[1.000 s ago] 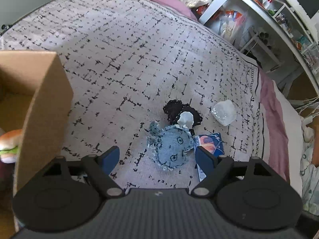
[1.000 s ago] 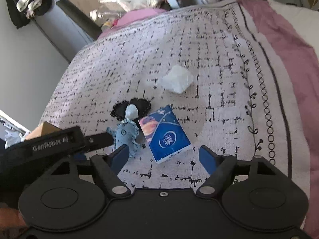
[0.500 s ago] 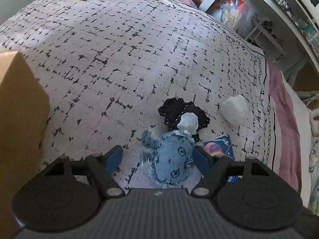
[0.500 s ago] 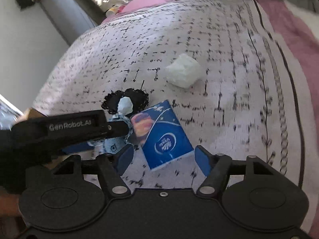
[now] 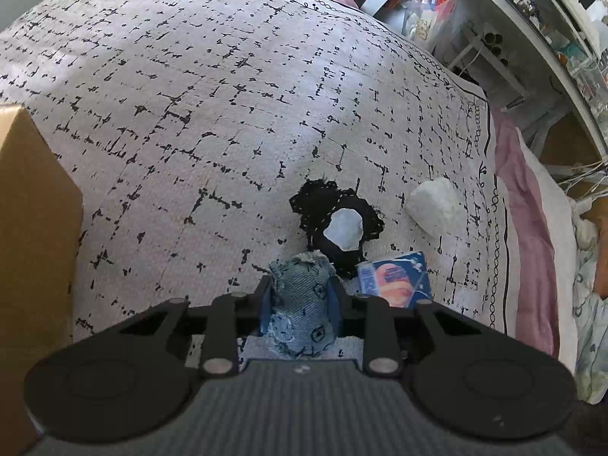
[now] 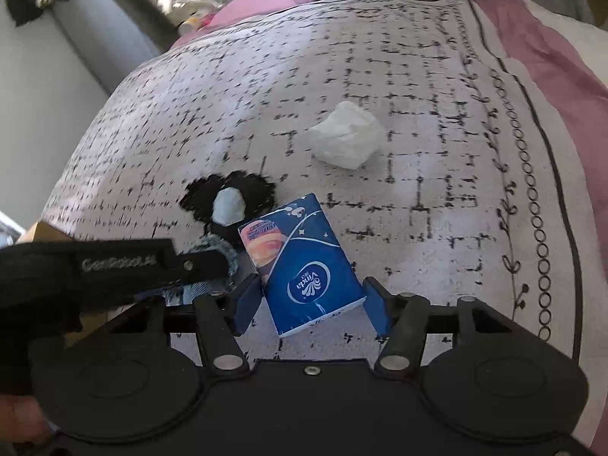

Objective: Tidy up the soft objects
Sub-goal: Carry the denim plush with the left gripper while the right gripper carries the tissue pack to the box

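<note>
My left gripper is shut on a blue denim soft toy, squeezed between its fingers on the bedspread. The toy barely shows in the right wrist view, behind the left gripper's body. My right gripper is open, its jaws on either side of a blue tissue pack, not closed on it. The pack also shows in the left wrist view. A black lace piece with a pale lump on it and a crumpled white wad lie beyond.
A cardboard box stands at the left edge of the bedspread. A pink sheet runs along the right side of the bed. Cluttered shelves stand past the bed's far right.
My left gripper moved forward over the denim toy and closed on it. My right gripper moved in around the tissue pack and its jaws narrowed.
</note>
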A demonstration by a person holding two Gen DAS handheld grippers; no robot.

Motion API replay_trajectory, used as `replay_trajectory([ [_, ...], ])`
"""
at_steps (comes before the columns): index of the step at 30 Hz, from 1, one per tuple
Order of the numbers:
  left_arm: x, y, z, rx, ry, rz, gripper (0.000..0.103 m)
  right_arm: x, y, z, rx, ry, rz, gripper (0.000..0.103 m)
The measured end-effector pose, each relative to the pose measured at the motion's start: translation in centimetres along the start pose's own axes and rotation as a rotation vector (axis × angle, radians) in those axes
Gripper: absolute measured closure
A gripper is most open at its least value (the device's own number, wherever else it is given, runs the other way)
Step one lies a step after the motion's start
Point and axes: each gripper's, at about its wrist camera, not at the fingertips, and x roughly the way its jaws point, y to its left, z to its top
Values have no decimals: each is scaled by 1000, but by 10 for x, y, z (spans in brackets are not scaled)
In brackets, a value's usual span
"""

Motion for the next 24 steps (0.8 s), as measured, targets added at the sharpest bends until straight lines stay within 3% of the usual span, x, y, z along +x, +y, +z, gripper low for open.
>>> replay_trajectory([
  [6, -7, 10, 3, -31, -10, 17, 75, -6, 11, -1, -8, -31, 8, 47],
  [11, -20, 21, 10, -50, -24, 50, 75, 1, 13, 4, -2, 23, -13, 48],
  [16, -42, 26, 11, -42, -34, 51, 75, -13, 28, 13, -19, -16, -2, 48],
  [24, -88, 36, 1, -43, -132, 54, 75, -38, 54, 4, -39, -69, 45, 48],
])
